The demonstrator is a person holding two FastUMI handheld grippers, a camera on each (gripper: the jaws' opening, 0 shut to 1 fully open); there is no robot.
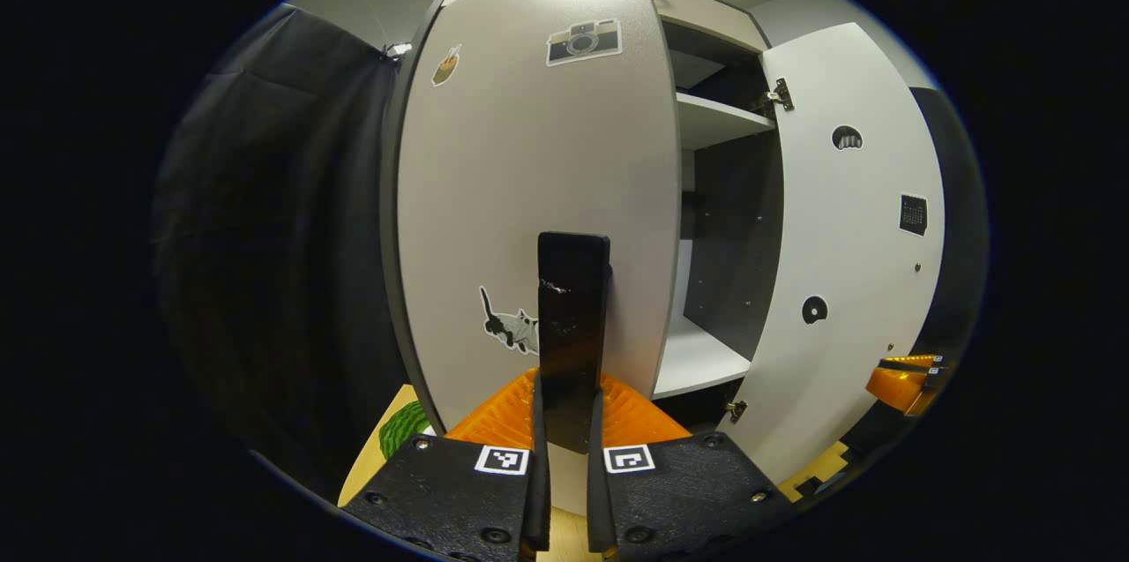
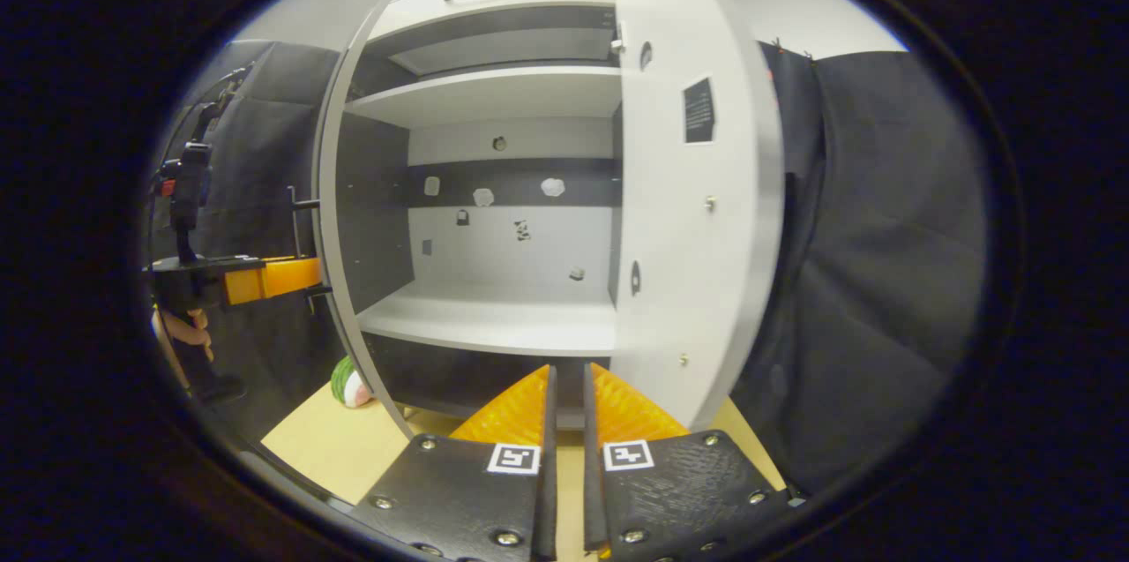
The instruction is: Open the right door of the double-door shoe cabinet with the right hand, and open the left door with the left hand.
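Observation:
The shoe cabinet's left door [image 1: 529, 174], pale grey with stickers, stands swung partly open in the left gripper view. Its black vertical handle [image 1: 573, 306] sits between the fingers of my left gripper [image 1: 569, 390], which is shut on it. The right door [image 1: 847, 262] is wide open, and my right gripper [image 1: 908, 381] shows small beyond its lower edge. In the right gripper view, the right door [image 2: 688, 236] stands open just right of my right gripper [image 2: 565, 385], whose fingers are shut on nothing. The left door's edge [image 2: 340, 236] is at the left, with the left gripper [image 2: 291, 275] at its handle.
White shelves [image 2: 494, 315] inside the cabinet carry small stickers on the back wall. A green watermelon-like toy [image 2: 350, 384] lies on the light wooden floor board [image 2: 335, 447] by the left door. Black cloth hangs on both sides. A hand [image 2: 181, 328] holds the left gripper.

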